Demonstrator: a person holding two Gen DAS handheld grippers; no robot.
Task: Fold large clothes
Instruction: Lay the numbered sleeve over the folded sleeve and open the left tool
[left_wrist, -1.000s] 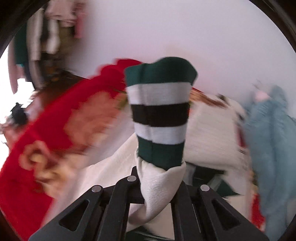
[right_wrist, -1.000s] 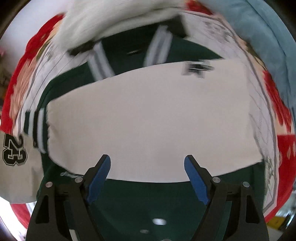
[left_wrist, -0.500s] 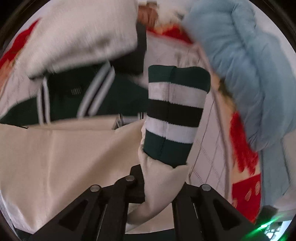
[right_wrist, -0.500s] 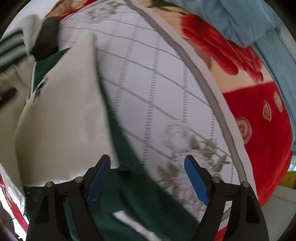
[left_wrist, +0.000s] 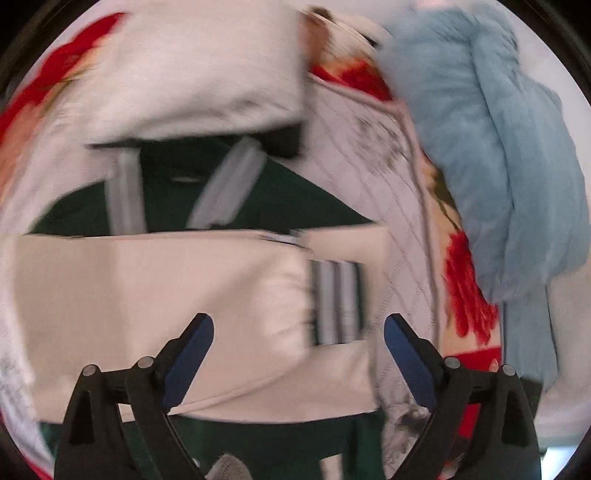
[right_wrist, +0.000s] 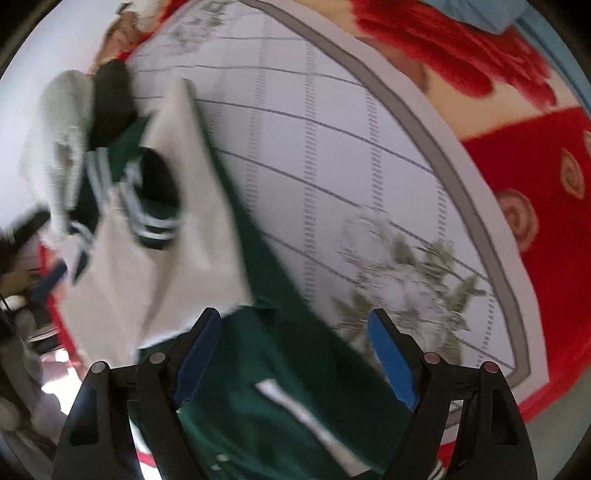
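- green-and-cream jacket (left_wrist: 177, 295) lies folded, cream sleeves crossed over its body, striped cuff (left_wrist: 338, 302) at 3 o'clock.
- left gripper (left_wrist: 298, 332) and right gripper (right_wrist: 293, 325) both gape wide, empty.

The left hand-held gripper (left_wrist: 298, 330) has its jaws spread wide, empty; the right hand-held gripper (right_wrist: 294, 326) likewise gapes, gripping nothing.

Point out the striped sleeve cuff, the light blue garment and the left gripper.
striped sleeve cuff (left_wrist: 338, 302), left wrist view, on its grey stripes.
light blue garment (left_wrist: 491, 155), left wrist view, mid-fold of the heap.
left gripper (left_wrist: 299, 332), left wrist view, midway between its open fingertips.
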